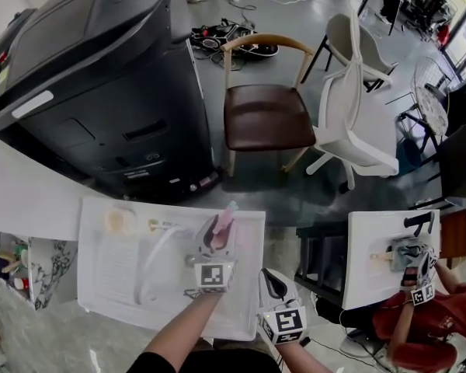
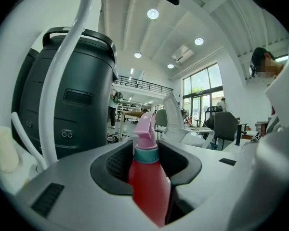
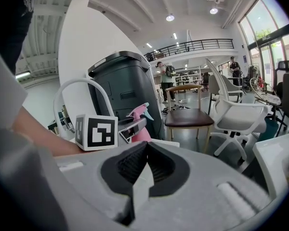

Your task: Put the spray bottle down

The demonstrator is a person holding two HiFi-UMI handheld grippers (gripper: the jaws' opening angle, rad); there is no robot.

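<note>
Ok, status. Left gripper [image 1: 218, 238] sits at lower centre of the head view, with its jaws partly open and clamped on the spray bottle [image 1: 224, 222]. In the left gripper view the dark pads [image 2: 116, 163] press both sides of the red body of the bottle [image 2: 149, 182]. The teal collar and pink trigger head stick up above the jaws, so the bottle is upright.

Bottle position: over the upper right part of the white tray [image 1: 93, 286], near its far edge. Can't tell whether its base touches the tray, as the gripper body covers it.

Right gripper [image 1: 273, 280] is just right of the left one in the head view, lower in the frame, near the tray's right edge. In the right gripper view its jaws are closed tip to tip [image 3: 146, 147] with nothing between them. That view also catches the bottle's pink head [image 3: 140, 121] left of centre, beside the left gripper's marker cube [image 3: 96, 131].

Also on the tray: a white curved tube [image 1: 151, 264] left of the bottle and a small cream round item [image 1: 118, 221] at the tray's upper left.

Background: a big black machine [image 1: 101, 76] at upper left, a wooden chair with a brown seat [image 1: 264, 115] at top centre, and a white office chair [image 1: 356, 119] to its right.
</note>
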